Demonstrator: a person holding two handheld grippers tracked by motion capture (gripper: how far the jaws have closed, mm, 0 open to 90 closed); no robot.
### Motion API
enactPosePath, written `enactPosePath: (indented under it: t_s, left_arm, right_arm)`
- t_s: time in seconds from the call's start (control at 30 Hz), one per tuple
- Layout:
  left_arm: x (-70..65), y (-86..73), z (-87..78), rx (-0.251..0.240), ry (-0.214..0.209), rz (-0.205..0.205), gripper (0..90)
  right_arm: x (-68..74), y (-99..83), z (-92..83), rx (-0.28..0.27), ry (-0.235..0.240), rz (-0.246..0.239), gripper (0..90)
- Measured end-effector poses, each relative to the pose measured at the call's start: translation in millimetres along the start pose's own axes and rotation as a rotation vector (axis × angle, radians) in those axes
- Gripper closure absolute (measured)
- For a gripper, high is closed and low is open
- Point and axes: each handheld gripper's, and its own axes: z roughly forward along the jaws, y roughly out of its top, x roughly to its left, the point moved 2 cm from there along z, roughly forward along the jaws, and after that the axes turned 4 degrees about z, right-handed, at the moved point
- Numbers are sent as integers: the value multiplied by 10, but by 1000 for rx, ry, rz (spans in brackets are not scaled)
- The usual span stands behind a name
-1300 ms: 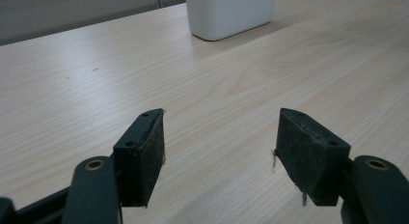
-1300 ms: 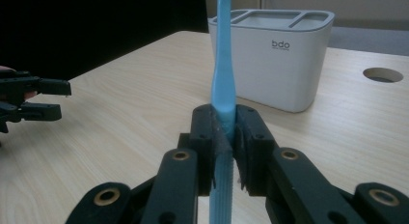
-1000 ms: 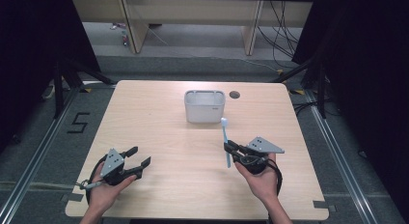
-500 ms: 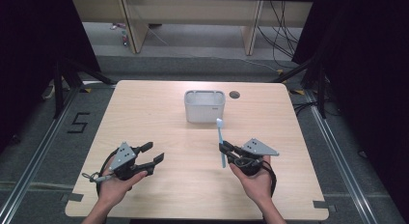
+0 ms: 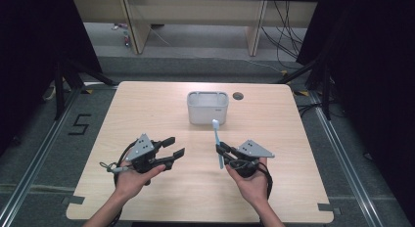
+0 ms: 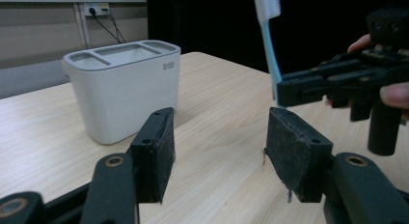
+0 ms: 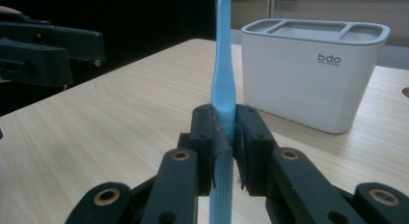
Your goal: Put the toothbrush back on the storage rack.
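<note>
So we had the right gripper point(image 5: 219, 149) clamped tight on the blue toothbrush point(image 5: 217, 139), held upright with its bristle end up, just in front of the white holder point(image 5: 208, 107) on the table point(image 5: 147, 104). Our left gripper point(image 5: 174, 147) sat further off from the holder, jaws apart but just closing in, nothing between them.

Blk jaws, grey plates, cables.
</note>
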Motion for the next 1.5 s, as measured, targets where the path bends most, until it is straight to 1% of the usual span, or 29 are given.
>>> enactPosePath:
  t_s: [0.03,0.1,0.13,0.2,0.23,0.27,0.3,0.43,0.47,0.53,0.57,0.6,0.63,0.7,0.73,0.77,0.83,0.9,0.93,0.97,1.07,1.17,1.2,1.23,1.33,1.37,1.4,1.43,1.5]
  left_arm:
    - [-8,19,18,4,-5,0,442]
    - [-21,52,63,1,-21,-10,453]
    - [-26,68,80,7,-23,-13,457]
    - [-31,95,126,2,-38,-20,465]
    - [-34,109,138,11,-42,-22,471]
    - [-41,121,161,8,-50,-30,480]
    - [-58,144,199,9,-60,-46,493]
    - [-81,168,263,13,-72,-55,512]
    - [-87,175,287,16,-81,-61,519]
    - [-97,193,321,27,-93,-78,540]
    - [-101,203,338,28,-96,-87,547]
    - [-103,213,354,29,-95,-93,552]
    - [-102,221,367,33,-95,-98,556]
    - [-101,239,396,31,-97,-112,560]
    - [-98,247,408,35,-95,-117,561]
    - [-97,254,425,33,-93,-123,562]
    - [-93,264,454,39,-94,-129,567]
    - [-99,275,487,37,-94,-135,571]
    - [-101,278,504,35,-92,-138,574]
    - [-98,279,518,36,-92,-139,582]
    - [-98,275,554,35,-89,-159,596]
    - [-102,276,578,34,-89,-166,617]
    - [-99,278,581,35,-87,-166,626]
    - [-98,284,592,31,-91,-172,642]
    - [-89,295,601,27,-98,-175,653]
    - [-81,299,604,27,-101,-178,666]
    - [-72,302,610,21,-103,-182,666]
    - [-68,304,609,27,-99,-180,673]
    - [-72,302,614,28,-102,-181,684]
  right_arm:
    - [-4,7,12,1,5,-28,789]
    - [25,8,34,8,15,-12,789]
    - [24,14,47,-3,3,-32,789]
    - [53,13,67,-1,5,-11,789]
    - [66,13,79,0,5,-9,789]
    - [70,16,95,-4,0,-25,789]
    - [104,12,121,-6,9,-10,789]
    - [127,12,148,1,6,-34,789]
    - [138,9,153,5,7,-26,789]
    - [144,9,168,-2,2,-38,789]
    - [162,4,184,-5,19,-23,789]
    - [163,6,188,-3,20,-35,789]
    - [161,8,182,1,2,-50,789]
    - [181,1,201,-2,18,-31,789]
    - [176,2,202,-7,1,-46,789]
    - [190,-2,210,-5,15,-30,789]
    - [195,-2,217,0,17,-26,789]
    - [200,-2,225,0,21,-33,789]
    - [192,3,219,2,4,-54,789]
    - [217,-3,236,-1,20,-28,789]
    - [222,1,243,-5,14,-32,789]
    - [223,16,243,-2,6,-43,789]
    - [234,16,243,-4,6,-25,789]
    - [235,23,249,-6,7,-38,789]
    - [246,28,252,-4,5,-39,789]
    - [254,32,252,-7,-10,-48,789]
    - [254,32,252,-7,-10,-48,789]
    - [266,29,250,-1,-6,-32,789]
    - [268,31,260,-3,-3,-54,789]
